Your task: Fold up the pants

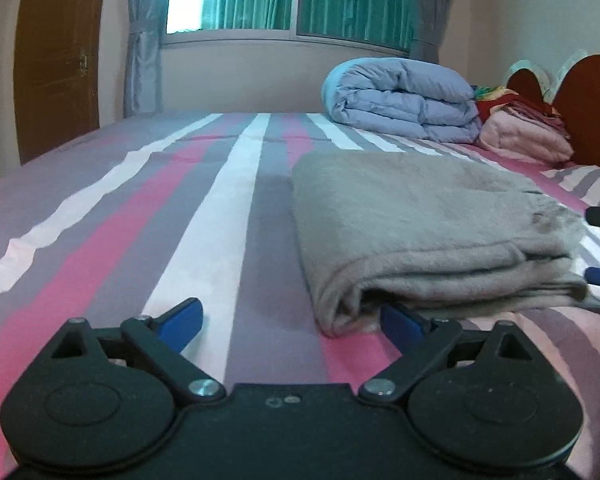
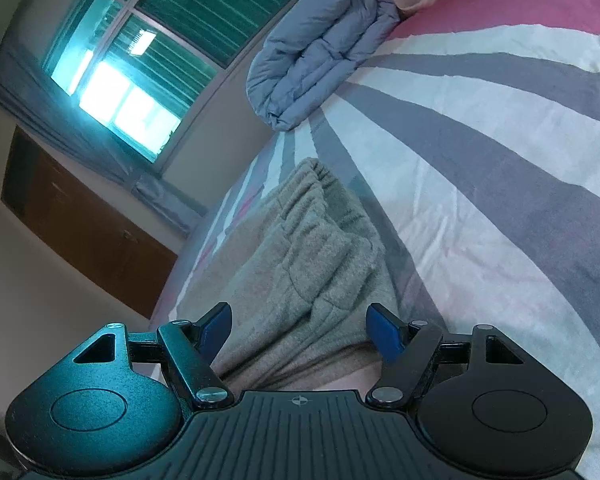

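Folded pants (image 1: 420, 216) lie on the bed (image 1: 140, 220); left gripper (image 1: 290, 320) and right gripper (image 2: 299, 332) gape wide, holding nothing.

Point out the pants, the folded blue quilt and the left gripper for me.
pants (image 1: 412, 216), left wrist view, flat top of the folded stack
blue quilt (image 1: 400, 98), left wrist view, middle of the roll
left gripper (image 1: 292, 316), left wrist view, midway between fingertips

Left gripper (image 1: 291, 322) low, jaws spread wide; right gripper (image 2: 299, 330) likewise agape.
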Available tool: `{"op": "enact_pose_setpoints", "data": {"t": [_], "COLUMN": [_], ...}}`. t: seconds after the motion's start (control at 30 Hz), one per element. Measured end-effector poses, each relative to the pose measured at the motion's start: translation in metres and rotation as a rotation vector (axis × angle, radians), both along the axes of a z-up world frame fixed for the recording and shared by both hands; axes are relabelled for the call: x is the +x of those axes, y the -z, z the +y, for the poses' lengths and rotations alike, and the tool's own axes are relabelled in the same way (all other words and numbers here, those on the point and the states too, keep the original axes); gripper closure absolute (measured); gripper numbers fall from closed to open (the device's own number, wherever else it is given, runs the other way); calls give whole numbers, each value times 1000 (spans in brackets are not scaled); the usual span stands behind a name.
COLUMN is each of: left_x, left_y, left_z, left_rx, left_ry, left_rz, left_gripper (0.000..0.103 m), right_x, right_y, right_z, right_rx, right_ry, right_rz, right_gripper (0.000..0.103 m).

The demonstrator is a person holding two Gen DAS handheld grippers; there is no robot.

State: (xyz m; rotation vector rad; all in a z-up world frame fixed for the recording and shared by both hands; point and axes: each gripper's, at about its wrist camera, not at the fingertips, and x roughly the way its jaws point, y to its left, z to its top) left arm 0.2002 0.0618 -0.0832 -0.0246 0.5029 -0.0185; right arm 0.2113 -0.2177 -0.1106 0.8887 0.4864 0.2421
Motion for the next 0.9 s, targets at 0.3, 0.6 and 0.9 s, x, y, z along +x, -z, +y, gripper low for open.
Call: {"op": "enact_pose_setpoints", "data": {"t": [0.3,0.6,0.9], "left_x": [4,-6,-3], "left_y": [3,-1,-1], "left_z": [4,21,18], "left_rx": [17,-34,-15], "left_ry": [-16,-49,-51], "left_rz": [-18,-66,-10], "left_gripper": [17,18,16], "right_x": [21,13,29], "right_y": [7,-10,19], "right_z": [7,8,-1], "right_rx": [27,-59,-40], "right_ry": [-12,15,8], "right_rz": [-6,-122,50], "right_gripper": [29,68,65]}}
